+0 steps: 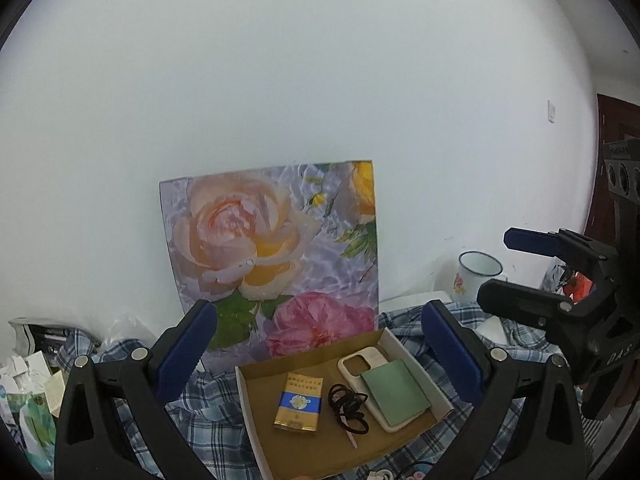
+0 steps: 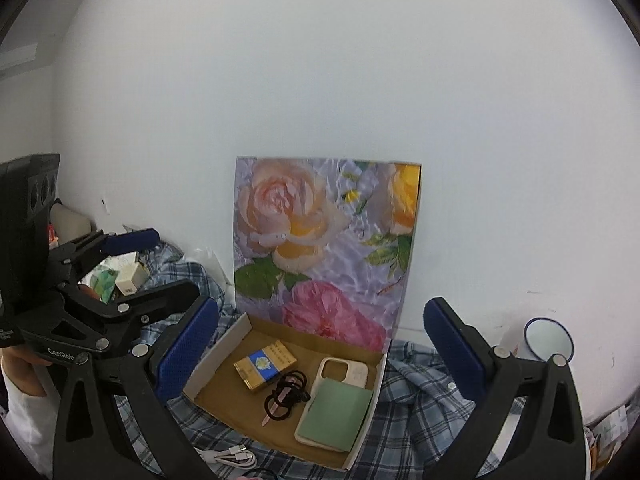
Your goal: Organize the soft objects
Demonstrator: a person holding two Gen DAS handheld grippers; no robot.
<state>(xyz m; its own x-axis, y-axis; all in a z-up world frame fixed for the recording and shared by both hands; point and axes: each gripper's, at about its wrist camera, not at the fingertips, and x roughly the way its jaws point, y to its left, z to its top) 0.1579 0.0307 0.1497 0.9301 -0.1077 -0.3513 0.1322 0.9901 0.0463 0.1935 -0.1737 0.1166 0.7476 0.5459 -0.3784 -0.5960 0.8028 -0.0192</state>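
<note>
Hovering over a shallow cardboard box (image 1: 256, 432), both hand-held grippers are spread wide w/ nothing between the blue pads. Left hand-held gripper (image 1: 320, 344) frames the box from its own camera; right hand-held gripper (image 2: 320, 344) does the same from the other side and also shows at the right edge of the left view.

Inside the box, on the brown floor:
- gold cigarette pack (image 1: 299, 402) w/ a blue band, toward the left
- bundle of black hair ties (image 1: 347, 404) in the middle, just beside the pack – a thin pink stick (image 1: 351, 438) pokes out under them
- cream phone case (image 1: 366, 364), camera cut-out up, on the right
- green soft pouch (image 1: 396, 392) lying on top of the phone case, covering its lower part

The box's flowered lid (image 1: 280, 248) stands upright against the white wall. The box sits on a blue plaid cloth (image 1: 208, 420). White enamel mug (image 1: 476, 276) stands off to the right; white cable (image 2: 232, 456) lies on the cloth at the box's near edge.
</note>
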